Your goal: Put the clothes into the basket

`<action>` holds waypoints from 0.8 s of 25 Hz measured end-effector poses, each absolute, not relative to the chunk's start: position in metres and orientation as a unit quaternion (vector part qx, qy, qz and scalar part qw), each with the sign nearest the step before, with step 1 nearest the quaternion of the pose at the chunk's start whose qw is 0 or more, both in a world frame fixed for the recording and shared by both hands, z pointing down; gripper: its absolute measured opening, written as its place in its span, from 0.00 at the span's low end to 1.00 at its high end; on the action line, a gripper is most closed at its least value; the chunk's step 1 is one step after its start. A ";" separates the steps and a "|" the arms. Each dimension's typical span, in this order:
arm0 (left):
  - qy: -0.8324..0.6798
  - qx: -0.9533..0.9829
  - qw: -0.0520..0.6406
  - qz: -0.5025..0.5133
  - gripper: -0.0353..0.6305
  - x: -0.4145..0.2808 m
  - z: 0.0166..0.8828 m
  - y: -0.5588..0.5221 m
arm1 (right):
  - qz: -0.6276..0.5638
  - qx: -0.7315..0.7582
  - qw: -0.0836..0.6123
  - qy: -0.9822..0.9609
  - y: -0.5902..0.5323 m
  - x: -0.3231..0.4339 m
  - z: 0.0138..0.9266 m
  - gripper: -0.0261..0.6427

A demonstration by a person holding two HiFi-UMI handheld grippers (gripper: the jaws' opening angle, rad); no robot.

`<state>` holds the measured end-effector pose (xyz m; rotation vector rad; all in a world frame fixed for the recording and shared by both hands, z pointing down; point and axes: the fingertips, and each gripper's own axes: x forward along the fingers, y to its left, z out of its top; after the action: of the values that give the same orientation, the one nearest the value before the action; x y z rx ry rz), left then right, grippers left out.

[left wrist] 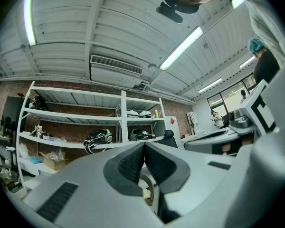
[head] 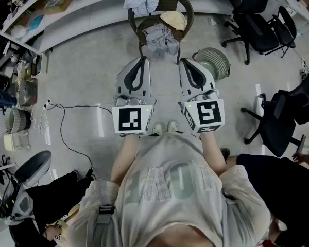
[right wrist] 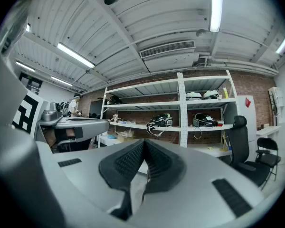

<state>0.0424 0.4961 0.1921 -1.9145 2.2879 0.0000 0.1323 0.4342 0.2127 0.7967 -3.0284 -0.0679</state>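
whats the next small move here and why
Probably open the right gripper and reach toward the grey garment on the chair: both it and the left gripper are shut and empty, and the basket stands beside the chair.

Bright, even light from ceiling tubes (right wrist: pixel 217 8), soft shadows, strong fisheye curvature and dark corners.
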 end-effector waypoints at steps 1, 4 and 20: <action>0.765 -0.639 0.079 0.001 0.08 0.042 0.191 0.496 | -0.022 0.255 0.005 -0.967 0.433 0.133 0.212 0.07; 0.767 -0.637 0.082 0.003 0.08 0.042 0.186 0.494 | -0.024 0.258 0.006 -0.966 0.429 0.135 0.211 0.07; 0.784 -0.615 0.082 -0.001 0.08 0.045 0.194 0.467 | -0.020 0.255 0.007 -0.967 0.378 0.153 0.231 0.07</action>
<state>0.0453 0.4668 0.1942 -1.8372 2.3433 -0.0017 0.1528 0.3781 0.2305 0.7988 -3.0232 -0.0640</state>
